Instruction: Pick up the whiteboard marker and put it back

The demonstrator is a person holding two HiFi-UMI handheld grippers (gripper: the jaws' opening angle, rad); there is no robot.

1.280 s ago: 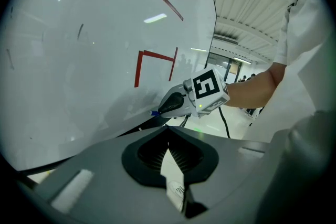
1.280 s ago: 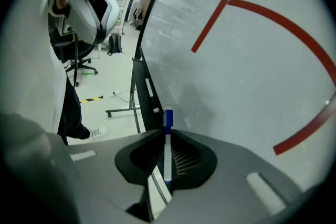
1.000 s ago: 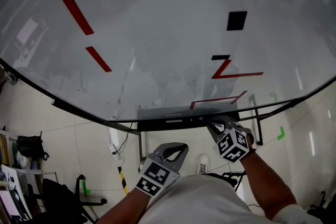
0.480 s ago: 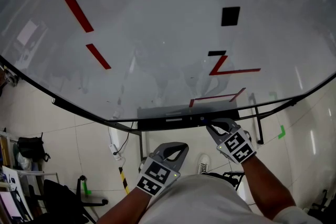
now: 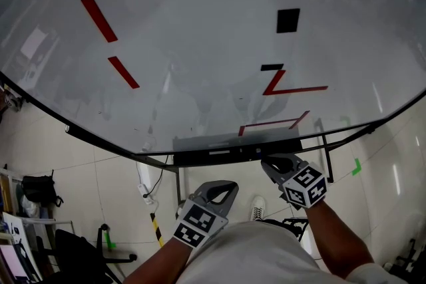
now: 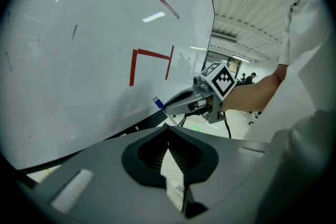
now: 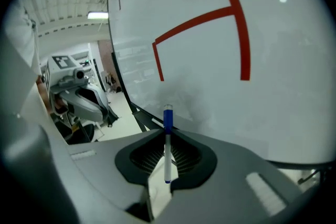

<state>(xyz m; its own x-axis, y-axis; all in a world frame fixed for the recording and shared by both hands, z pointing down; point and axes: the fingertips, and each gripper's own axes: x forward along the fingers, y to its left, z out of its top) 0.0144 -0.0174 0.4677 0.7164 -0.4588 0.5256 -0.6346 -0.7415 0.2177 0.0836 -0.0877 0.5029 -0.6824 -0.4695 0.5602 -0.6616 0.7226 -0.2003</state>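
Right claw (image 7: 168,132) clamps the whiteboard marker (image 7: 167,150) — left claw (image 6: 169,131) closed, empty.

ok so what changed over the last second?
Barely anything. The right gripper, shut on the whiteboard marker, slid slightly to the right just below the tray. Nothing was visibly taken or let go. The left gripper stayed low by the torso, shut and empty. The whiteboard is unchanged.
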